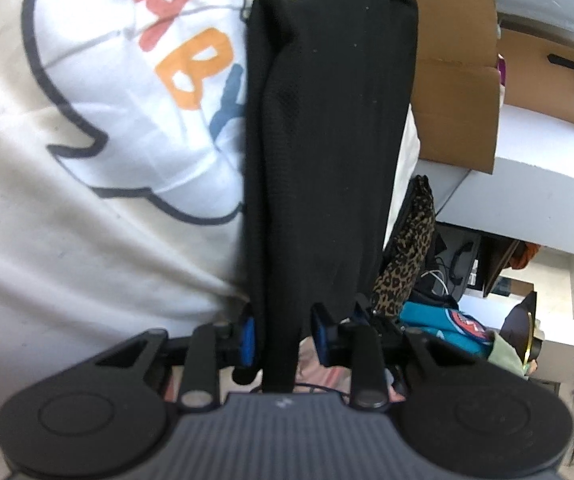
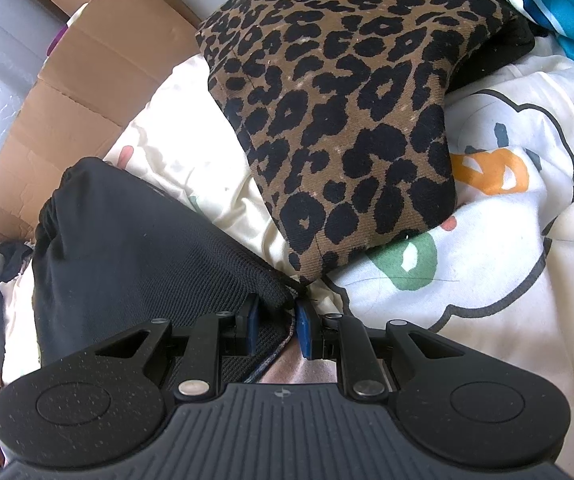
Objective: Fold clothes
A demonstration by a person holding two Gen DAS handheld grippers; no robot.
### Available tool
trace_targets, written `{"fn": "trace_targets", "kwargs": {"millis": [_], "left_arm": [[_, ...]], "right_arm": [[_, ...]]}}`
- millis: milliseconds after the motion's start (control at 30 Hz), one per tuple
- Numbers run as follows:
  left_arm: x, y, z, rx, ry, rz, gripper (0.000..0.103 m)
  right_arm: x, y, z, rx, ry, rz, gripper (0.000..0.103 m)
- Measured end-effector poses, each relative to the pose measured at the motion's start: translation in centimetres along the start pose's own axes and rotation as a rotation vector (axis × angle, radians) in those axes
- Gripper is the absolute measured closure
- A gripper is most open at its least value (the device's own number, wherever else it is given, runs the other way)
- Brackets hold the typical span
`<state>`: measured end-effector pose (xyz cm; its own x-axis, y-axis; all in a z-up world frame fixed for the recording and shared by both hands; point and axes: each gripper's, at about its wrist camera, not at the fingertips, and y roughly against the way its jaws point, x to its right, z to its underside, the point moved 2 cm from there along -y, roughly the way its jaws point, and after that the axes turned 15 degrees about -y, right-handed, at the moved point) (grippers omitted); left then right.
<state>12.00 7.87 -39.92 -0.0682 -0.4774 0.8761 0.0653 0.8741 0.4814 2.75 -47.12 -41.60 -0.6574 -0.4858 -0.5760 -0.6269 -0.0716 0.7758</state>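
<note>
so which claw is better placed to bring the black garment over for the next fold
Left. The left claw has the black garment running lengthwise between its pads, stretched over the cream blanket. The right claw pinches only a corner, serving better as an anchor.

One black garment [image 1: 323, 152] shows in both views. One leopard-print piece [image 2: 339, 120] lies beside it. One cream sheet with a printed cloud and coloured letters [image 1: 99, 128] spreads beneath. One teal cloth [image 2: 567, 4] sits at the far corner. At least two cardboard boxes [image 1: 455, 80] stand behind.
</note>
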Motion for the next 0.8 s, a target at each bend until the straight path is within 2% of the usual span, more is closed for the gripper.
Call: {"fn": "trace_targets", "kwargs": {"millis": [67,167,433,667,800], "left_arm": [[0.2,-0.8,0.1,-0.003,0.002,-0.023,0.096],[0.1,-1.6,-0.1,-0.012,0.009,-0.083,0.097],[3.4,-1.6,-1.7,-0.063,-0.107,-0.192,0.098],[4.7,0.3,-2.3,-0.083,-0.144,-0.28,0.098],[5.3,-0.2,-3.0,-0.098,-0.168,-0.326,0.098]], "right_arm": [[0.0,0.0,-0.1,-0.003,-0.001,0.0,0.079],[-0.1,0.0,-0.3,-0.011,-0.006,0.003,0.078],[-0.5,1.6,-0.7,-0.016,0.032,0.0,0.069],[-0.1,3.2,-1.0,-0.041,0.078,-0.056,0.069],[-0.7,2.4,-0.6,-0.068,0.105,-0.092,0.068]]}}
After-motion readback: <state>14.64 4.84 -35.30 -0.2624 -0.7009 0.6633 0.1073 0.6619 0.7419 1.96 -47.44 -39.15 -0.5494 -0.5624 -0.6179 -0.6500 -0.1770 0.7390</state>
